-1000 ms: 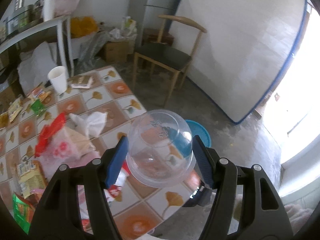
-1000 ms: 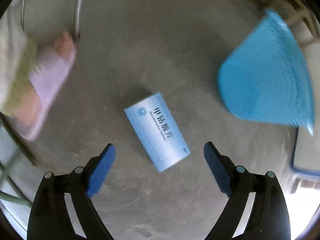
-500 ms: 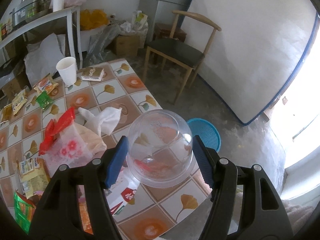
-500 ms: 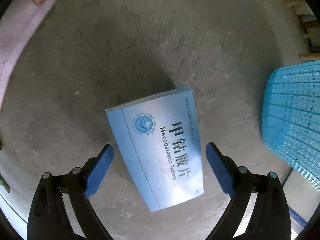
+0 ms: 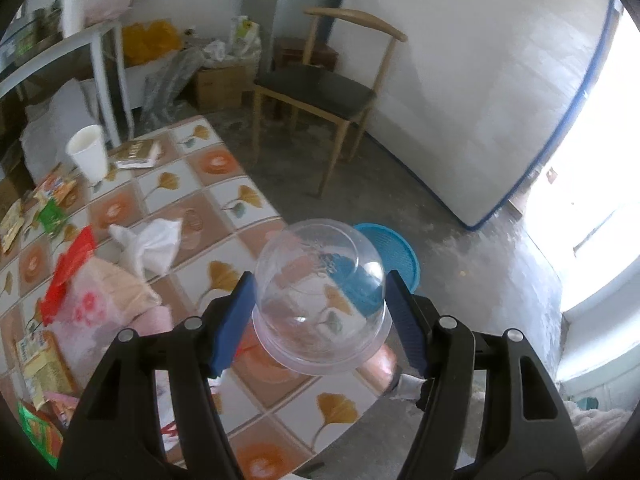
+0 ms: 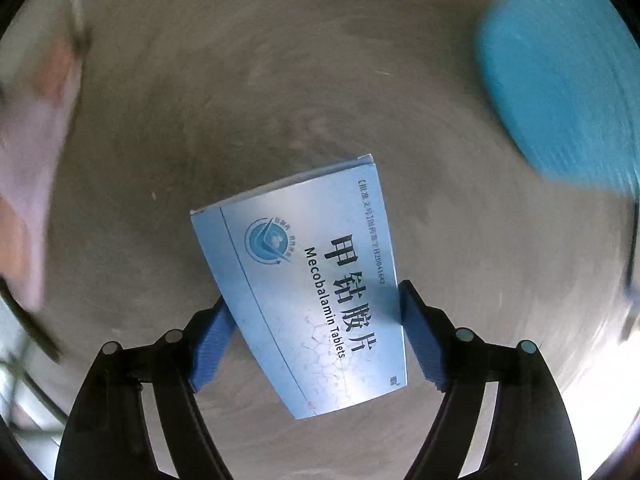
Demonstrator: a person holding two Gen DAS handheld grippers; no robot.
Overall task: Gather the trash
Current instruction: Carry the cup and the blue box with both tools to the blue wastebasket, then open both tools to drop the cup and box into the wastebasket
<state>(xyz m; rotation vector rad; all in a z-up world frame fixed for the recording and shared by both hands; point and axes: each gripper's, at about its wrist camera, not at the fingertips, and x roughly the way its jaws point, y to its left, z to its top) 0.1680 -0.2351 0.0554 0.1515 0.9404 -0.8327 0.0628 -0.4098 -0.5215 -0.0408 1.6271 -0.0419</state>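
The floor [image 6: 280, 80] fills the right wrist view, the blue bin [image 6: 560, 92] at upper right. At lower centre the box [image 6: 304, 284] lies flat and skewed between the right gripper [image 6: 312, 320], whose closing jaws flank it without a sure grip. Skew could let it twist free. The gripper points straight down. The left gripper [image 5: 320, 308], angled down over the table [image 5: 224, 184], clamps a clear cup [image 5: 320, 296].

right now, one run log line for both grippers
left gripper: shut on clear plastic dome lid | right gripper: closing around blue tablet box
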